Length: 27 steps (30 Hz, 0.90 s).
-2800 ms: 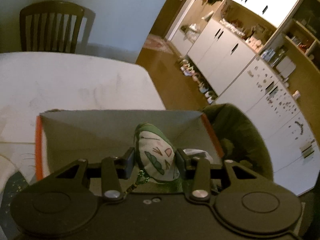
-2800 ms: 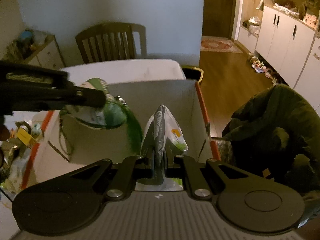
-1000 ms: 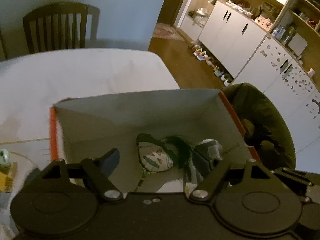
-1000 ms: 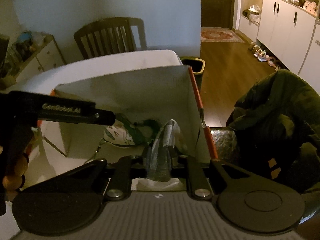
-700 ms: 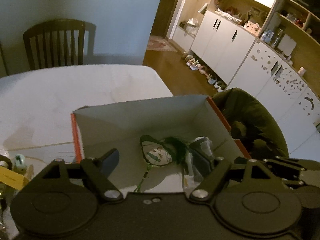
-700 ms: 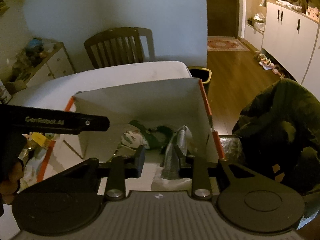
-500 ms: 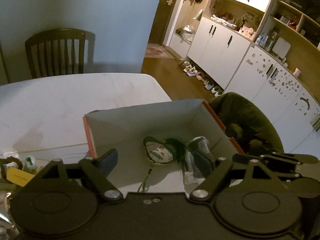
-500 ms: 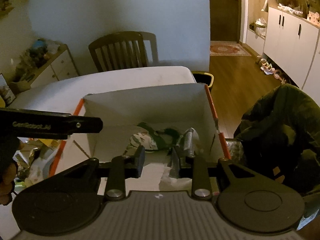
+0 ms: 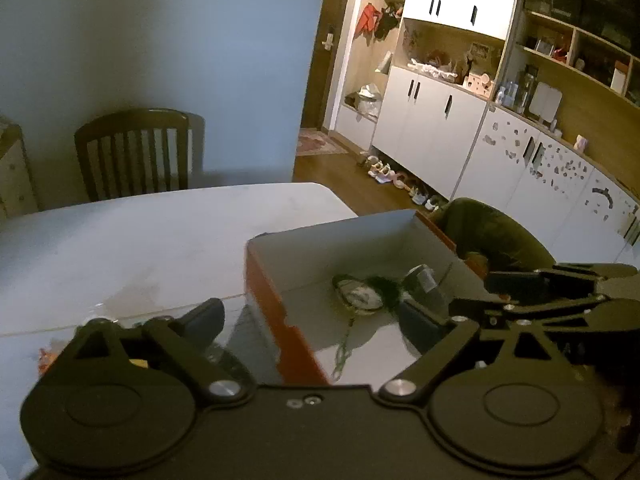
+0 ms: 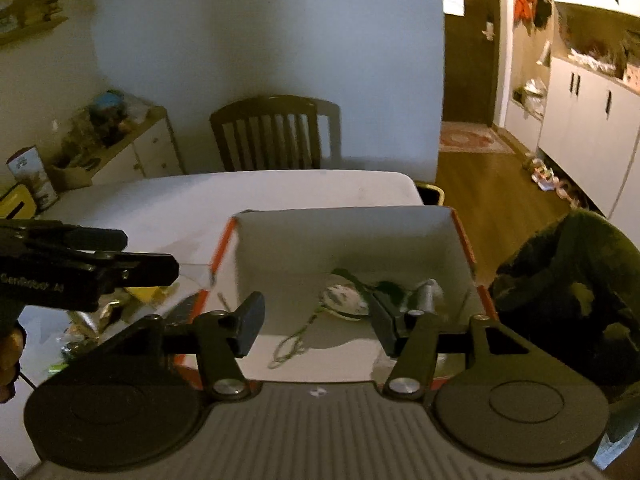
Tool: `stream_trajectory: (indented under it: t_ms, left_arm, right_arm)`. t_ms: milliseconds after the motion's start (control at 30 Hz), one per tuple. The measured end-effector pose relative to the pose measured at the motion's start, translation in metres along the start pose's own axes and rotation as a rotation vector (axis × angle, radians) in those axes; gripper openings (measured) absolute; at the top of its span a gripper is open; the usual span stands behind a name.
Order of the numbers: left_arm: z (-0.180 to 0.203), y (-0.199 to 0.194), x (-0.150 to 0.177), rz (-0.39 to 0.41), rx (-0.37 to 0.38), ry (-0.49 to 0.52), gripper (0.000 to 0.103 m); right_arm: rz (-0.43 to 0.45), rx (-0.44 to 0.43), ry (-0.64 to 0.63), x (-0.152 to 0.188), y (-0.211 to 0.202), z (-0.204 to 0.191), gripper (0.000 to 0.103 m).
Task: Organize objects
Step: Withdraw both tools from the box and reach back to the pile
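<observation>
Lying in the box (image 10: pixel 352 236): green pouch (image 10: pixel 344 295), packet (image 10: pixel 428 294); both grippers (image 9: pixel 316 320) (image 10: pixel 316 324) gape wide, empty.

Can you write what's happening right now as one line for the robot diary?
left claw: open, empty | right claw: open, empty | green pouch and grey packet: lying in box | both claws above box's near edge

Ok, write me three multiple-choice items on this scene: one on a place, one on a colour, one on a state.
1. Where does the green plush charm lie?
A. inside the box
B. on the chair
C. on the floor

2. What colour is the outside of the box?
A. blue
B. orange
C. black

3. How are the right gripper and left gripper?
A. both open, holding nothing
B. both shut on items
C. only the right holds something

Key: A, it rests on the box's floor beside a small packet; B, orange wall; A, fingers spread apart.
</observation>
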State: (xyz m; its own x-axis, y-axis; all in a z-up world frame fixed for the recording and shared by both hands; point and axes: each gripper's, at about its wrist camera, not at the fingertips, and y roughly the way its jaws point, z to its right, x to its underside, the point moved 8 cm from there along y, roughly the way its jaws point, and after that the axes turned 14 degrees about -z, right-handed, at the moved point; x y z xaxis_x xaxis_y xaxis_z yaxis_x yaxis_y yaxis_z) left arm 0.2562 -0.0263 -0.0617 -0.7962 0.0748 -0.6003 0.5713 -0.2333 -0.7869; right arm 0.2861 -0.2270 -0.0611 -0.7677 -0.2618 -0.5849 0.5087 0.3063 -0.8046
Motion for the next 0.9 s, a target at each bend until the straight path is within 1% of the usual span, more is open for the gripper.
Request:
stream_trajectory:
  t_ms: [100,267,333,500,667,733,900]
  left_arm:
    - [-0.014,-0.01,0.011,0.002,-0.005,-0.006,0.096]
    - [-0.039,-0.024,0.022,0.011,-0.019,-0.018,0.1]
    - [-0.047,-0.029,0.025,0.016,-0.026,-0.017,0.101]
    - [-0.066,-0.04,0.033,0.027,-0.025,-0.015,0.102]
    - [-0.091,-0.048,0.046,0.026,-0.025,-0.033,0.103]
    - [-0.103,-0.048,0.052,0.013,-0.027,-0.045,0.103]
    - [-0.132,-0.048,0.067,0.004,-0.061,-0.068,0.103]
  right_arm:
    - [0.008,-0.004,-0.012,0.002,-0.003,-0.019,0.058]
    - [0.015,-0.027,0.006,0.006,-0.005,-0.044,0.06]
    - [0.016,-0.038,0.017,0.008,-0.005,-0.054,0.063]
    - [0.029,-0.057,0.018,0.01,-0.004,-0.079,0.075]
    - [0.043,-0.068,0.002,0.011,-0.004,-0.106,0.082]
    - [0.055,-0.07,-0.012,0.013,-0.004,-0.117,0.083]
    - [0.078,-0.074,-0.038,0.019,0.0,-0.142,0.085]
